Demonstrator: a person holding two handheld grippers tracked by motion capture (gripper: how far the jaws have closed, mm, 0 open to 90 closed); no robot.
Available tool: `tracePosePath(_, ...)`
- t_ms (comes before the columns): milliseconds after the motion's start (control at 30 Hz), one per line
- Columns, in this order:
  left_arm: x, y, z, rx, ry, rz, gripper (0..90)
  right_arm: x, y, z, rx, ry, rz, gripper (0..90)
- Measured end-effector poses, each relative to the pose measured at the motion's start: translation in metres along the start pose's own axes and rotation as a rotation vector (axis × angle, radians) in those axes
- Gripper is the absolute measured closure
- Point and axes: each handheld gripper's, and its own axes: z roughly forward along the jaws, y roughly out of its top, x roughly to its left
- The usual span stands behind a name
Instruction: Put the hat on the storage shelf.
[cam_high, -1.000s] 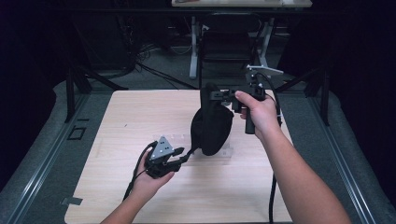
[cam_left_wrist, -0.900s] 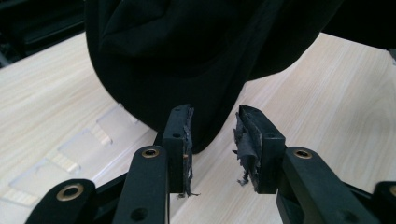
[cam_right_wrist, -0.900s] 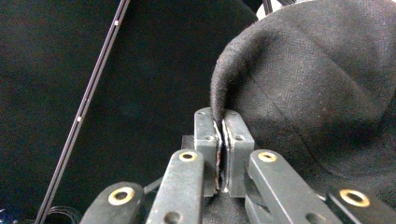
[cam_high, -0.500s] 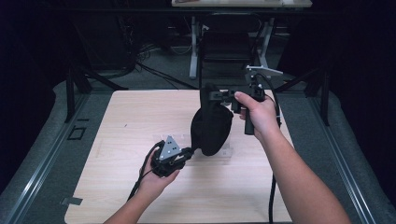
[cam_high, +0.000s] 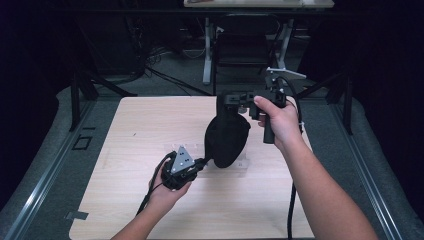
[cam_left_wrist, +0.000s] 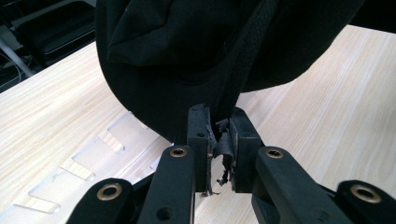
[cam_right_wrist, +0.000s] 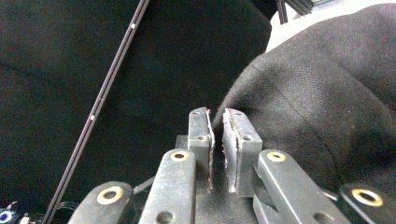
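Observation:
A black cloth bag (cam_high: 226, 137) hangs upright over the wooden table (cam_high: 140, 125), its bottom just above the board. My left gripper (cam_high: 202, 162) reaches in low from the left. Its jaws have just been closing and now pinch a black strap (cam_left_wrist: 233, 70) at the bag's (cam_left_wrist: 187, 56) lower edge; the left gripper (cam_left_wrist: 218, 126) has frayed cloth squeezed between its pads. My right gripper (cam_high: 221, 100) is level at the bag's top. Its jaws have just been opening: the right gripper (cam_right_wrist: 217, 121) shows a narrow gap with no cloth in it, and the bag (cam_right_wrist: 327, 102) lies just beyond to the right.
A clear plastic slotted piece (cam_high: 172, 147) lies flat on the table beside the bag, also seen as the clear piece (cam_left_wrist: 93, 149) under the left jaws. A dark chair (cam_high: 240, 45) and desk legs stand behind the far edge. Metal floor rails (cam_high: 40, 190) run along both sides.
The left gripper's jaws have drawn together on the bag's lower edge. Both hands and the bag have stayed where they were.

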Motion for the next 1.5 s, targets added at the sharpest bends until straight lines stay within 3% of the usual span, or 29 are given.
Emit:
tracePosePath(167, 0.001, 0.000, -0.001, -0.001, 0.003, 0.001, 82.6, -0.001, -0.001, -0.014, -0.019, -0.002, -0.006, 80.1)
tracePosePath(533, 0.002, 0.000, -0.002, 0.006, 0.008, 0.009, 83.1, -0.022, -0.008, -0.032, -0.034, -0.023, 0.020, 79.5)
tracePosePath(733, 0.003, -0.001, -0.003, 0.011, 0.014, 0.010, 83.8, -0.023, -0.012, -0.039, -0.039, -0.068, 0.004, 78.6)
tracePosePath(867, 0.005, -0.002, -0.005, 0.012, 0.019, 0.004, 84.4, -0.022, -0.014, -0.043, -0.031, -0.074, -0.007, 78.6)
tracePosePath(1500, 0.017, -0.027, -0.008, 0.052, 0.024, -0.059, 84.7, -0.022, -0.017, -0.042, -0.026, -0.087, -0.020, 78.1)
